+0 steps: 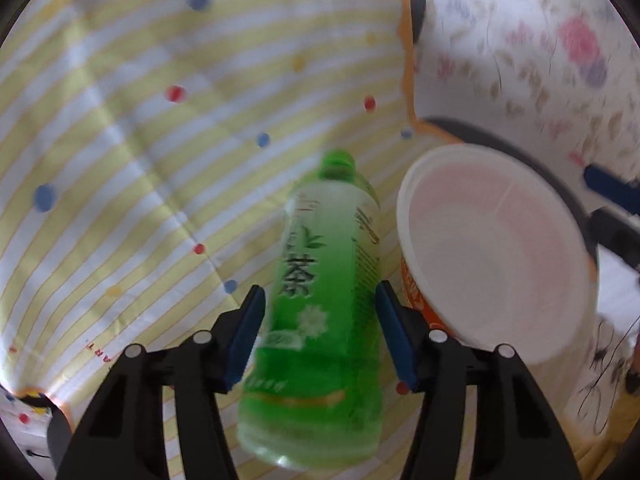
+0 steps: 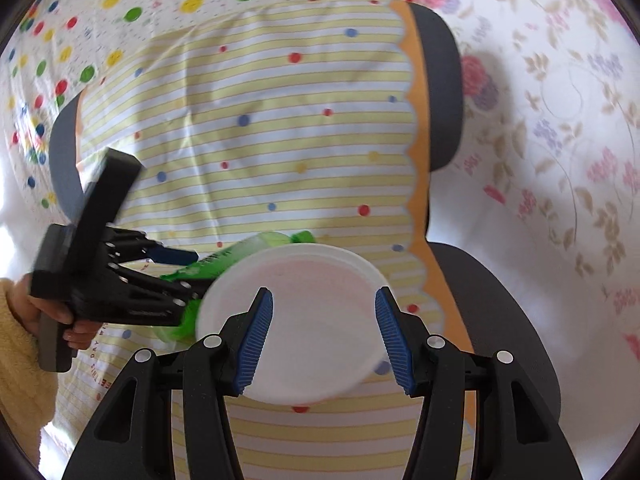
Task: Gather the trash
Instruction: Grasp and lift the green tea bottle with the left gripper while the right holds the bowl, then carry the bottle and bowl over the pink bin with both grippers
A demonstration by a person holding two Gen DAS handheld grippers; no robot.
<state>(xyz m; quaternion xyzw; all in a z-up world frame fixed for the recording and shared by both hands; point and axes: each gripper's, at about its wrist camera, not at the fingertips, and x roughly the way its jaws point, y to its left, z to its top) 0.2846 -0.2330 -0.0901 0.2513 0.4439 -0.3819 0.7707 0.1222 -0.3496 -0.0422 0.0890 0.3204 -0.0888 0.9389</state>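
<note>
Blue-padded fingers of the left gripper [image 1: 320, 332] sit nearest the lens in the left wrist view, one on each side of a green tea bottle [image 1: 320, 300]; the pads look pressed to its sides, so the bottle appears grasped, cap pointing away from the camera; motion blur softens its outline. Just to the bottle's right, touching or nearly touching it, is a white foam cup [image 1: 496, 256] with an orange printed wall, its open mouth tilted toward the lens. Beneath both lies a yellow-striped cloth [image 1: 140, 140] with coloured dots and a scalloped orange border, spread over a dark seat [image 2: 440, 92]; a floral sheet [image 1: 520, 48] lies beyond the border.

From the right wrist view, the right gripper [image 2: 324, 336] straddles the cup [image 2: 304, 320]; its ribbed blue pads stand at the rim's two sides; whether they clench it I cannot tell. At the left edge, a hand [image 2: 68, 320] in a yellow sleeve holds the other gripper [image 2: 120, 280] with the bottle [image 2: 240, 252] behind the cup.
</note>
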